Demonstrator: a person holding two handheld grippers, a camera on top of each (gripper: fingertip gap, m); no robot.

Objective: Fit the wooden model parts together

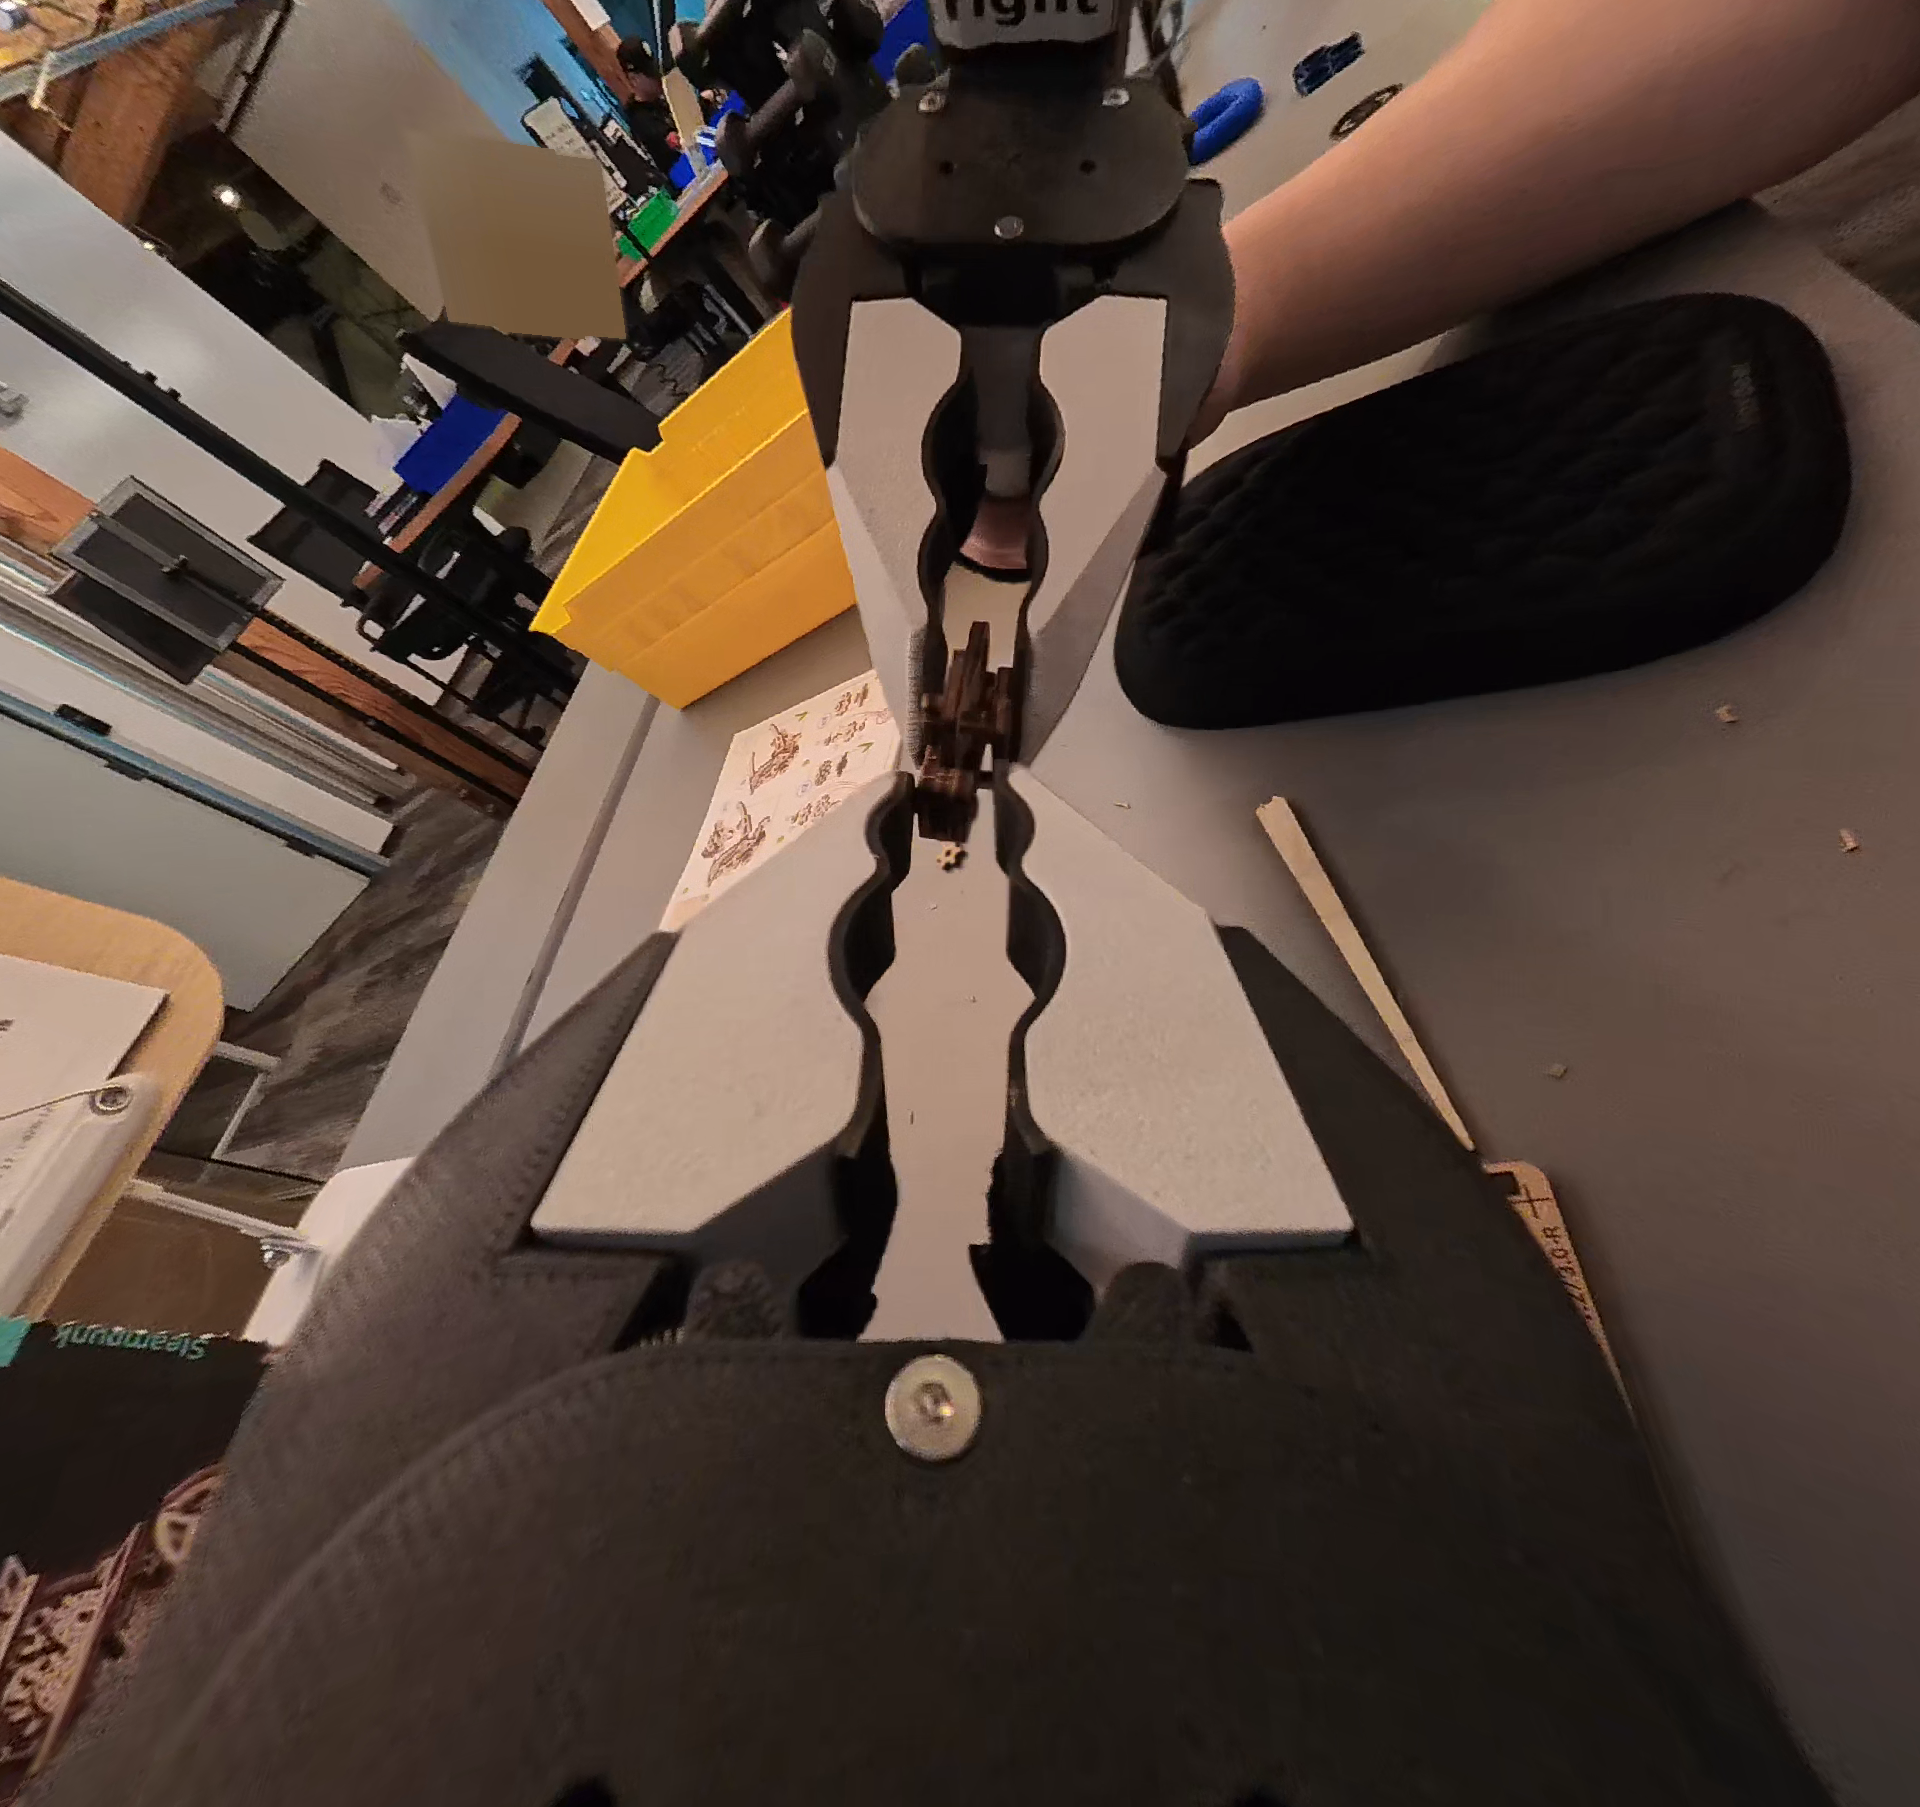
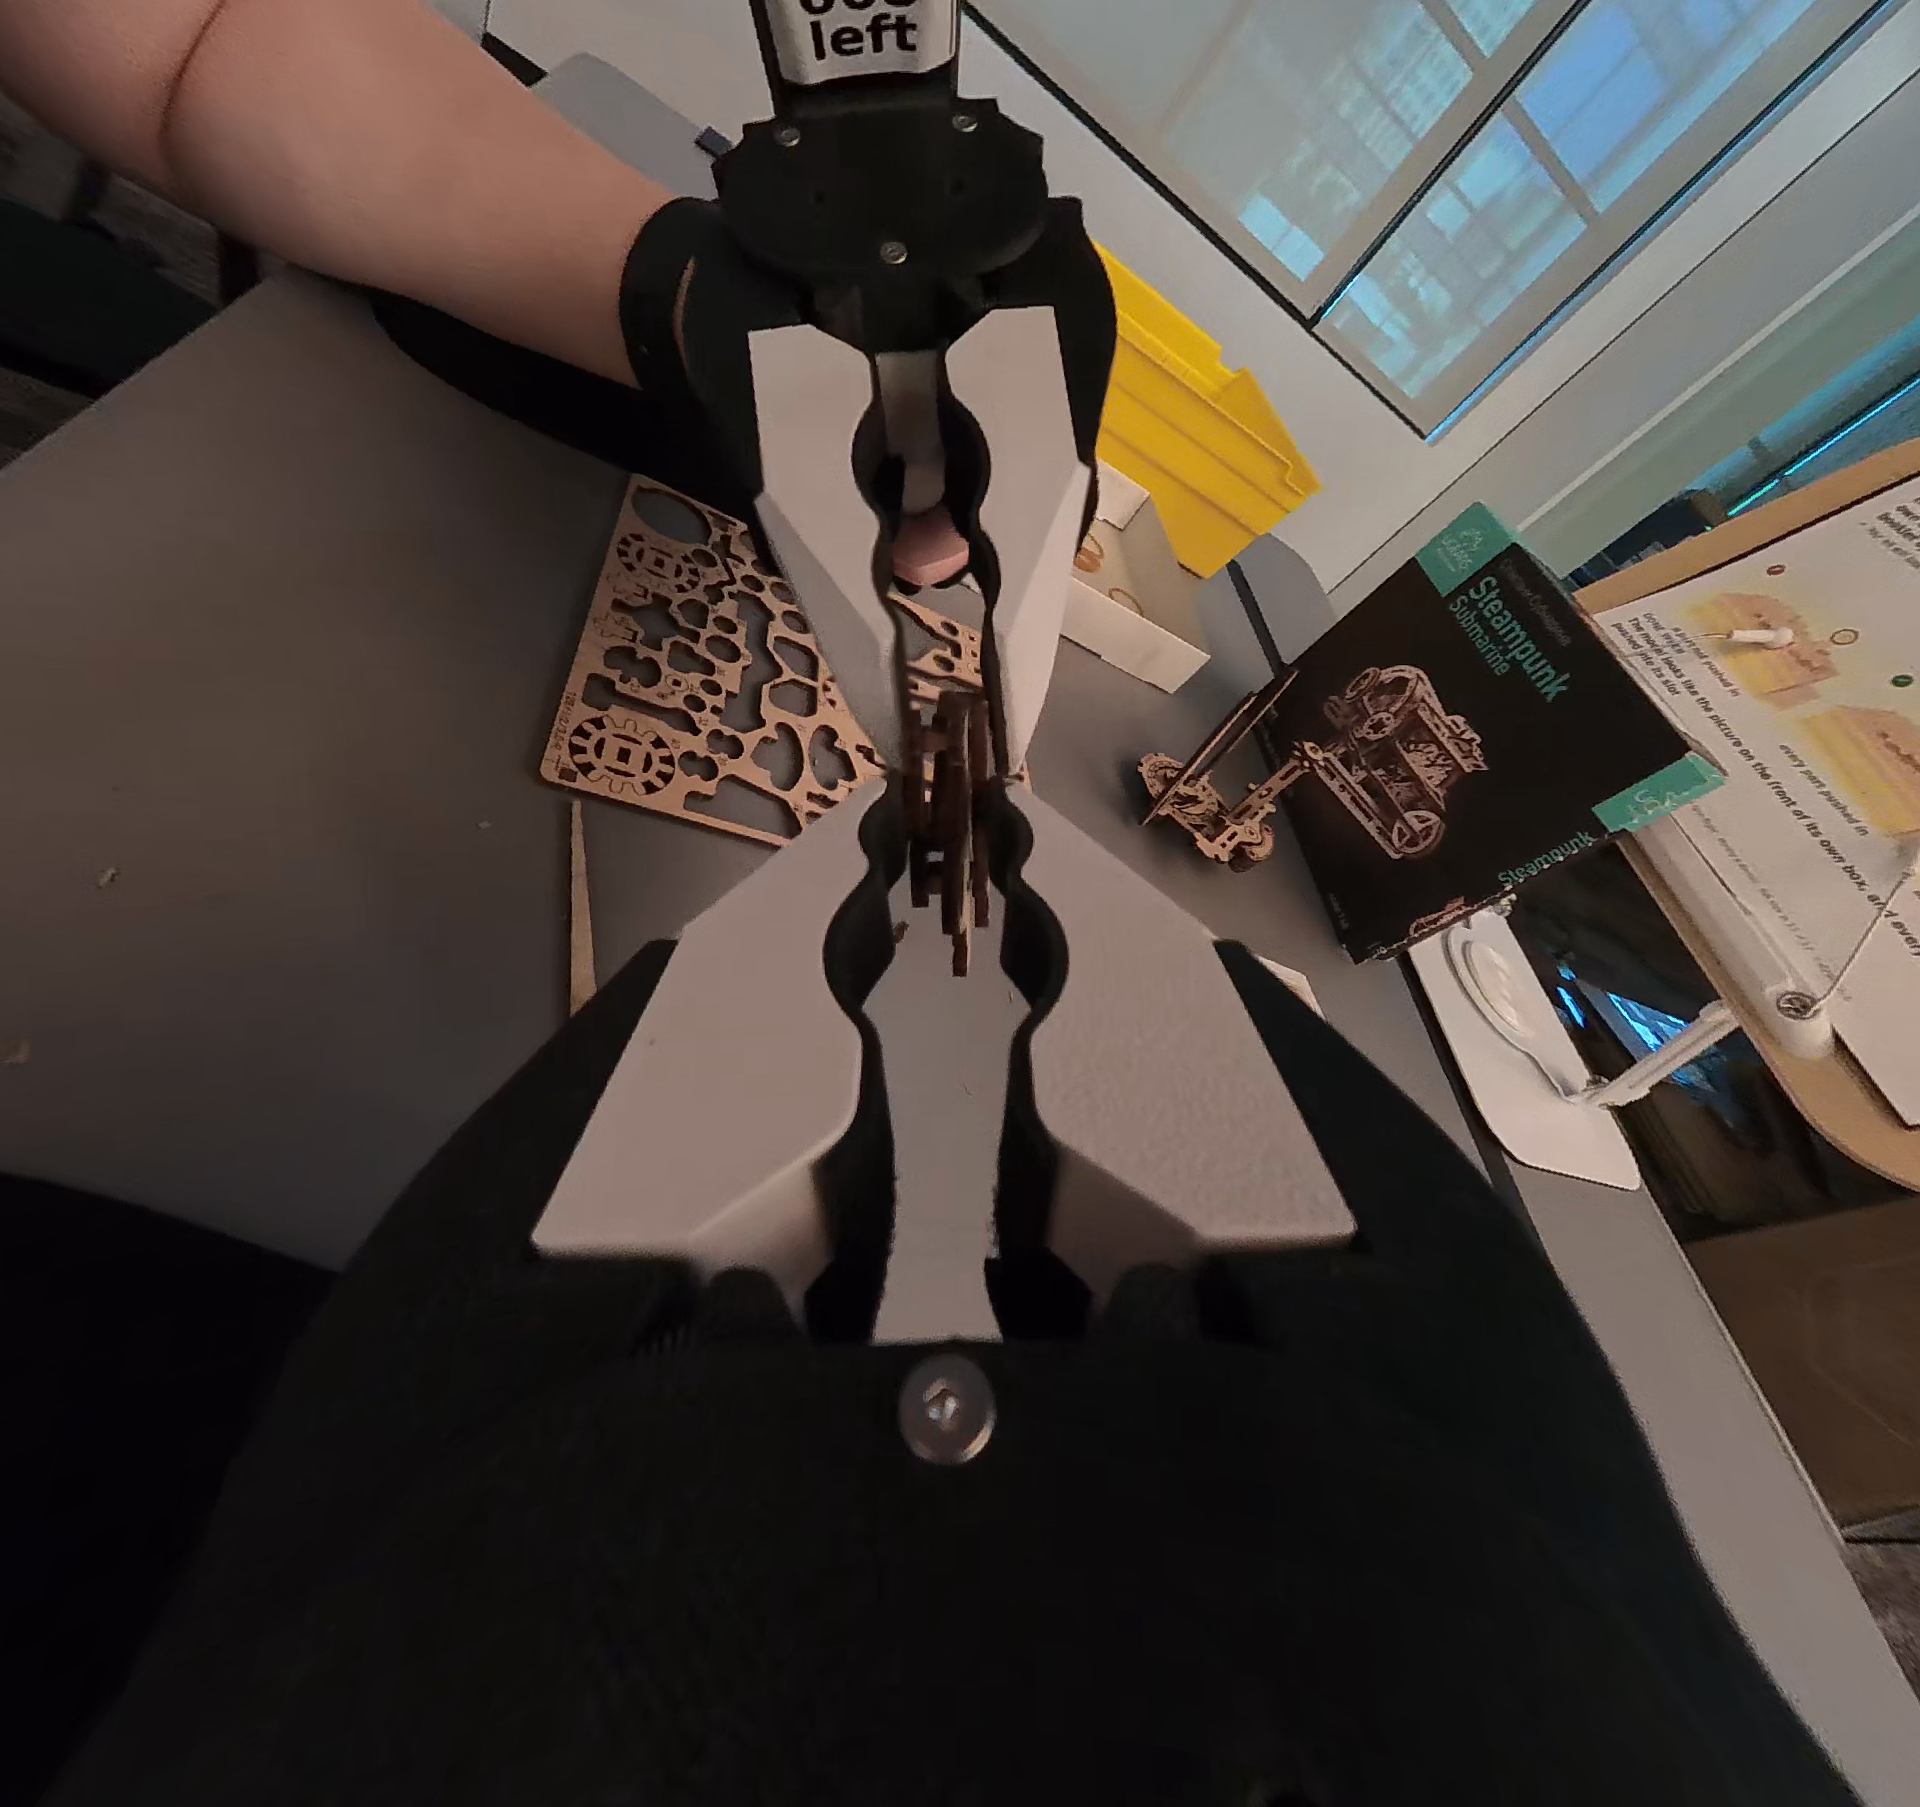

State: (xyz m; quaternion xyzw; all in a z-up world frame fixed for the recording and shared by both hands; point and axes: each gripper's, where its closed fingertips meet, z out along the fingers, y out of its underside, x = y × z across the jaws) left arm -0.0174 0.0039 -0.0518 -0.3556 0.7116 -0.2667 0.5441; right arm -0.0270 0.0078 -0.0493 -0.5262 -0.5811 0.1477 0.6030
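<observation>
Two tools, the left tool (image 1: 951,801) and the right tool (image 2: 940,822), are each clenching wooden parts (image 2: 951,822) tip to tip, so the joining step is in hand and the next move is needing a straight, gentle push.

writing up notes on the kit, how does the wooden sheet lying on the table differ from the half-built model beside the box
The wooden sheet lies flat on the table, left of the grippers; the half-built model stands upright to their right, by the dark box. The sheet is a thin panel riddled with punched-out holes; the model is a three-dimensional assembly with wheel-like parts. The sheet looks paler, the model darker. Both are laser-cut wood.
</observation>
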